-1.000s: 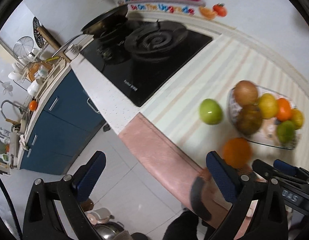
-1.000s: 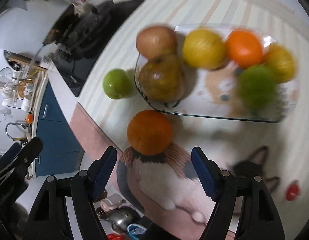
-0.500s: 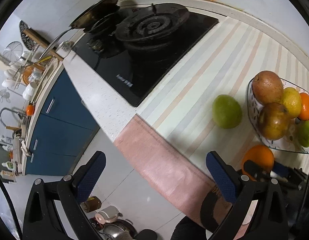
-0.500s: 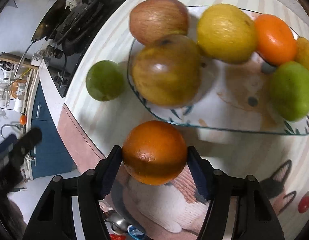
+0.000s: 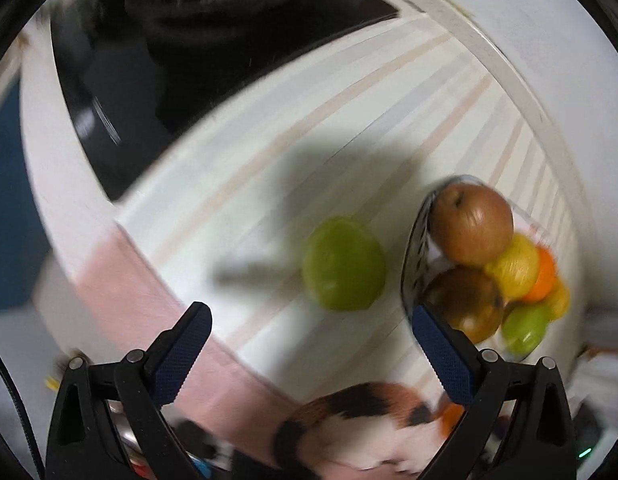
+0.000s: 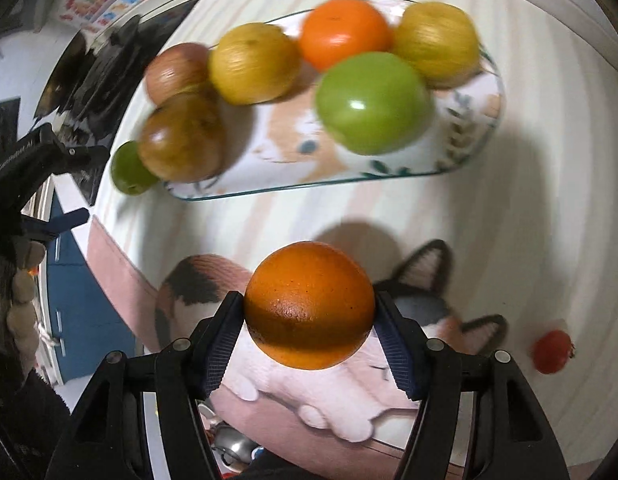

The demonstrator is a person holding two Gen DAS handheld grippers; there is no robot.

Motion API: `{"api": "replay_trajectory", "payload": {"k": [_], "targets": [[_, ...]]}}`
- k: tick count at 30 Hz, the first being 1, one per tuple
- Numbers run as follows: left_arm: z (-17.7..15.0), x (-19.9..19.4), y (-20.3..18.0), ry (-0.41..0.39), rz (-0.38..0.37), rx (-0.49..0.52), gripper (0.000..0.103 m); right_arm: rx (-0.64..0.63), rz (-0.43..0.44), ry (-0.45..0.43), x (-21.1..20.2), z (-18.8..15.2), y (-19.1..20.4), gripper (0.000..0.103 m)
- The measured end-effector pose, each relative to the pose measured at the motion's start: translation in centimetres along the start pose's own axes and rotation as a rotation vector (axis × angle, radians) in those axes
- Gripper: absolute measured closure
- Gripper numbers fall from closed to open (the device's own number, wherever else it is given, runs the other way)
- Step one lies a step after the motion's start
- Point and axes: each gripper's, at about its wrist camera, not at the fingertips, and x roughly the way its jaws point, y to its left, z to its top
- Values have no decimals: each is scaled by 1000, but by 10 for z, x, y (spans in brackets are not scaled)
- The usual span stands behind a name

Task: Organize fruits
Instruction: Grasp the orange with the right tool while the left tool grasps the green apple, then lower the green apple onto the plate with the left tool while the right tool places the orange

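My right gripper [image 6: 309,320] is shut on an orange [image 6: 309,304] and holds it above the cat-print mat, in front of the glass fruit tray [image 6: 461,156]. The tray holds several fruits, among them a green apple [image 6: 373,102] and a brown pear [image 6: 181,140]. A loose green apple [image 5: 343,264] lies on the striped mat left of the tray [image 5: 413,248]; it also shows in the right wrist view [image 6: 129,168]. My left gripper [image 5: 309,344] is open and empty, just in front of that apple.
A black gas hob [image 5: 181,52] lies at the far left of the counter. A small red fruit [image 6: 553,350] lies on the mat at the right. The counter's front edge with the pink mat border [image 5: 141,280] runs beside my left gripper. A white wall [image 5: 549,40] backs the counter.
My right gripper has lifted the orange and drawn back from the tray. My left gripper has moved in towards the loose green apple, which now sits closer between its fingers.
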Motion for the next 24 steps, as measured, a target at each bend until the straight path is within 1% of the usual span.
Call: {"api": "replay_trajectory", "payload": {"k": [3, 5, 7, 8, 9, 11, 15, 20, 24], "targets": [[13, 14, 8, 27, -80, -68, 1, 19, -8, -2, 1, -1, -8, 35], [18, 22, 9, 36, -100, -89, 4, 22, -14, -3, 2, 0, -9, 35], [19, 29, 5, 47, -115, -84, 7, 32, -16, -4, 2, -1, -9, 35], [20, 32, 2, 54, -119, -74, 18, 35, -18, -5, 2, 0, -8, 35], [20, 36, 1, 64, -126, -70, 35, 36, -20, -5, 1, 0, -8, 35], [20, 42, 0, 87, -146, -71, 52, 36, -22, -5, 1, 0, -7, 35], [18, 41, 1, 57, -148, -63, 52, 28, -28, -12, -6, -3, -15, 35], [15, 35, -3, 18, -85, -7, 52, 7, -38, -24, -16, -3, -16, 35], [9, 25, -7, -6, -68, 40, 52, -1, -32, -35, -23, 0, -18, 35]]}}
